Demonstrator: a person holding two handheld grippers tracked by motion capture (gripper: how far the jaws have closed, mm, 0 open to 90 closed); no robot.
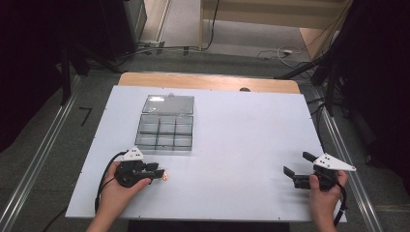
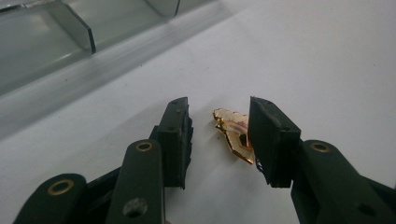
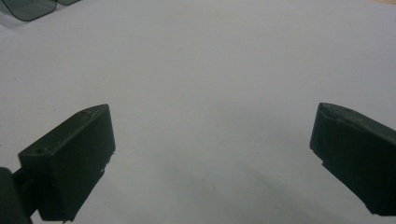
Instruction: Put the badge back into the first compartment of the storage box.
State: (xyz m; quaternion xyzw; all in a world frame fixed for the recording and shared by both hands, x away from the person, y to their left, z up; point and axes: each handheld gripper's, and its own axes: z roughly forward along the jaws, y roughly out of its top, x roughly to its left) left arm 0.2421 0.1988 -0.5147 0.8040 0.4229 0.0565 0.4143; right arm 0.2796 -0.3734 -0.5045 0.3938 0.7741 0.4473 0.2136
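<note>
The left gripper lay low on the white surface, at about 7 o'clock on it in the high view. A hand held it from below. Its jaws stood a little apart and pointed toward 3 o'clock. A small gold piece lay on the surface between them. In the left gripper view, the gold piece was shiny and bent, with a bit of red on it. It sat right against the inside of the jaw at 3 o'clock, and I could not tell if that jaw pressed on it. There was a gap between the gold piece and the jaw at 9 o'clock, so the gripper did not squeeze it.

A clear box with little square rooms sat on the surface at 12 o'clock from the left gripper, near it but not touching. Its lid was open and lay flat behind it. In the left gripper view, the edge of the box showed at 10 o'clock.

The right gripper was at about 4 o'clock on the surface, well apart from the left one. Another hand held it. Its jaws stood wide apart with bare white surface between them.
</note>
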